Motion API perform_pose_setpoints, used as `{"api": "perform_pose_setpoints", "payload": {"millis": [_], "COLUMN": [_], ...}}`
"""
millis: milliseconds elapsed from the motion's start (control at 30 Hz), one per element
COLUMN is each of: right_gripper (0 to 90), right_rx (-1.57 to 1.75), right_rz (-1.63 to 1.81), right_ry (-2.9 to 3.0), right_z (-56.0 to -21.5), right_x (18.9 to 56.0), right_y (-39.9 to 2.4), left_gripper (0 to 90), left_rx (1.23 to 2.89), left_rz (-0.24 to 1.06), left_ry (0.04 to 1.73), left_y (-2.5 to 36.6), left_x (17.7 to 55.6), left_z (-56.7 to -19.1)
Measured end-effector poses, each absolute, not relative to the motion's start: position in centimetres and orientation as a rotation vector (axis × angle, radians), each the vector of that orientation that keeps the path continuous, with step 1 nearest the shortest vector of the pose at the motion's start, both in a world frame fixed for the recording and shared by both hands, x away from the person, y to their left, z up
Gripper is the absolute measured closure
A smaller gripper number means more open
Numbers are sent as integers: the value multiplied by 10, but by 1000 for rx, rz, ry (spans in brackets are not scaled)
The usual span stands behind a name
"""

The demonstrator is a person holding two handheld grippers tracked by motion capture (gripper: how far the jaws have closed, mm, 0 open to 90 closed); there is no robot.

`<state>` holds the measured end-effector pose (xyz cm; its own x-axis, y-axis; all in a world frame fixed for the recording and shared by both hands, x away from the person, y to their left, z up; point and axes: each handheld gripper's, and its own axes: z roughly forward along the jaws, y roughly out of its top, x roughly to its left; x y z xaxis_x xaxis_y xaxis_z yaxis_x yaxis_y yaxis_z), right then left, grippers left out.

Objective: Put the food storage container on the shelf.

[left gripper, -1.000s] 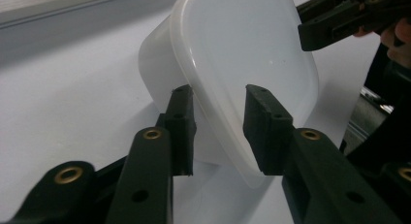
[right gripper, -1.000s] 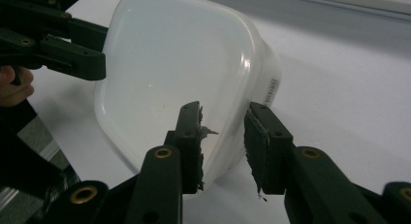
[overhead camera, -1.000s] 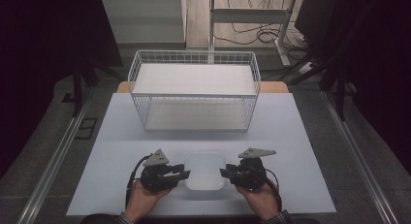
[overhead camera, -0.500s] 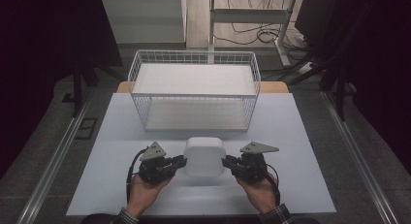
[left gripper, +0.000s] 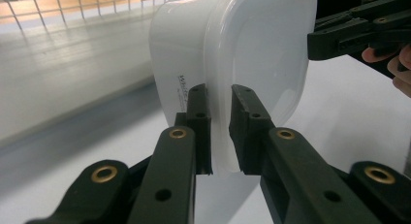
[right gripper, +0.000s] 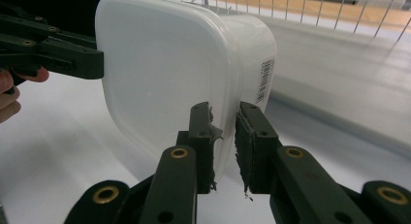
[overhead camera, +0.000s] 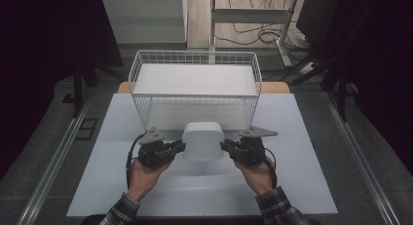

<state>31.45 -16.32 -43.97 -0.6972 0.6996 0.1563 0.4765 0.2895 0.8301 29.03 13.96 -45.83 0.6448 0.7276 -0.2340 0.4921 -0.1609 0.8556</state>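
You hold a white plastic container [overhead camera: 203, 141] between the two grippers, clear of the desk [overhead camera: 302, 152], with its lid facing you. The left gripper [overhead camera: 178, 147] has its jaws closed on the rim at the container's left edge; in the left gripper view that rim [left gripper: 220, 132] sits pinched between the two black jaws. The right gripper [overhead camera: 227, 147] has its jaws closed on the rim at the opposite edge, and the right gripper view shows the rim [right gripper: 225, 136] clamped in the same way. Each jaw pair grips only the thin lip where lid meets body, not the body itself.

The wire basket [overhead camera: 195, 57] stands just beyond the container, directly ahead of both jaw pairs, and looks to have nothing in it.

Judged from this position, the pickup is complete: the container is grasped on both sides and lifted. The remaining work is likely the transfer. You need to raise the container above the near wall of the basket, carry it forward between the jaws, lower it inside, and release both grips. Keep both grippers level with each other, because a rim grip may slip if one side leads.
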Motion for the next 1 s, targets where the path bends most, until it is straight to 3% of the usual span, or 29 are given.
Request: {"api": "perform_pose_setpoints", "payload": {"millis": [533,1000], "right_gripper": [766,762], "right_rx": [1057,1098], "right_rz": [1359,1308], "right_ry": [2279,2287], "right_z": [-435,-453], "right_x": [358,392], "right_y": [-152,-139], "left_gripper": [790,778], "left_rx": [1793,1792], "left_rz": [309,288], "left_ry": [1014,1092], "left_y": [144,147], "left_x": [335,366], "left_z": [-457,-477]}}
